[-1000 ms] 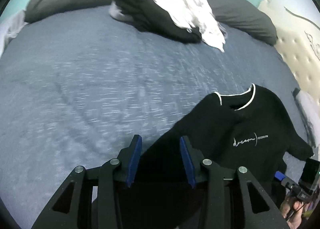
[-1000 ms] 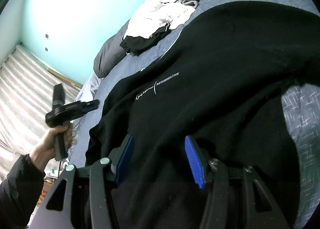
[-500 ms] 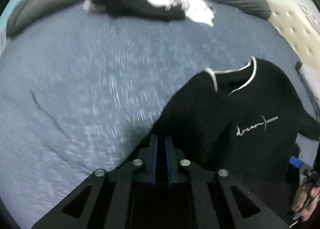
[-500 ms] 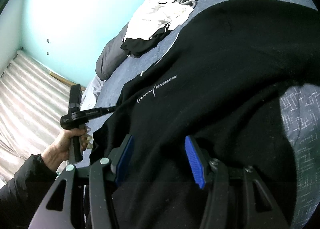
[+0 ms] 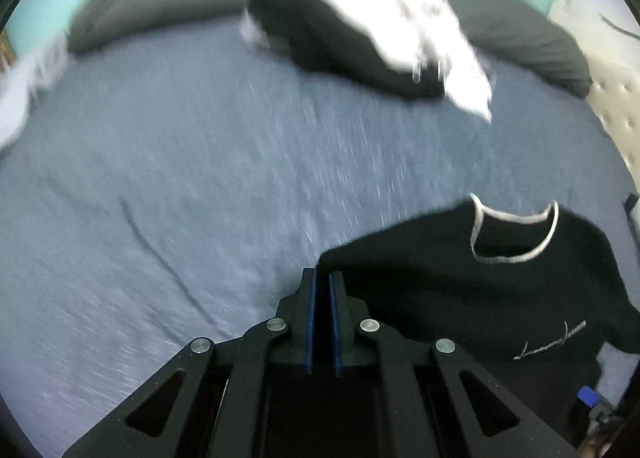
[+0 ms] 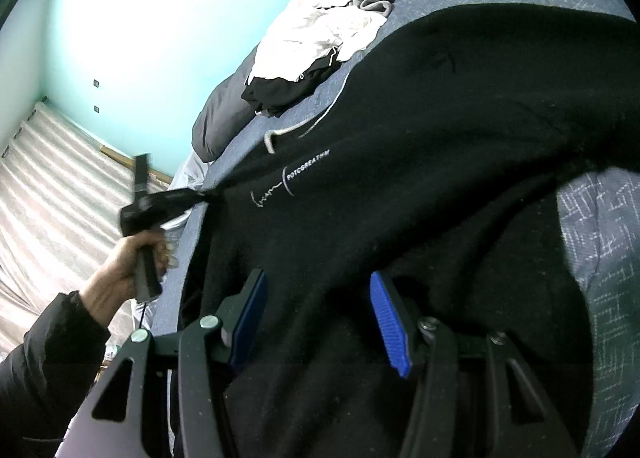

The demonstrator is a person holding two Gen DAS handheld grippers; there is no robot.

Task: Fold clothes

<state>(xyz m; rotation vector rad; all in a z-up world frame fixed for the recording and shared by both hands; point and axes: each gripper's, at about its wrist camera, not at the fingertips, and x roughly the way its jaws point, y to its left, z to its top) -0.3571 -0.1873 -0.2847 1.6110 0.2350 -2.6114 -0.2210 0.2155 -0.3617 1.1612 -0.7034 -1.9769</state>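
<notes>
Blurred bed [image 5: 224, 178]: left gripper [image 5: 322, 278] clenched on sweatshirt [image 5: 460, 298] edge; right gripper [image 6: 318, 290] jaws released.

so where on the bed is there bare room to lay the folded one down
The widest bare stretch is the blue bedspread left of the black sweatshirt, between it, the dark pillows and the clothes pile. It is crowded at the right, where the sweatshirt spreads toward the headboard, pinched at its edge by the left gripper.
</notes>
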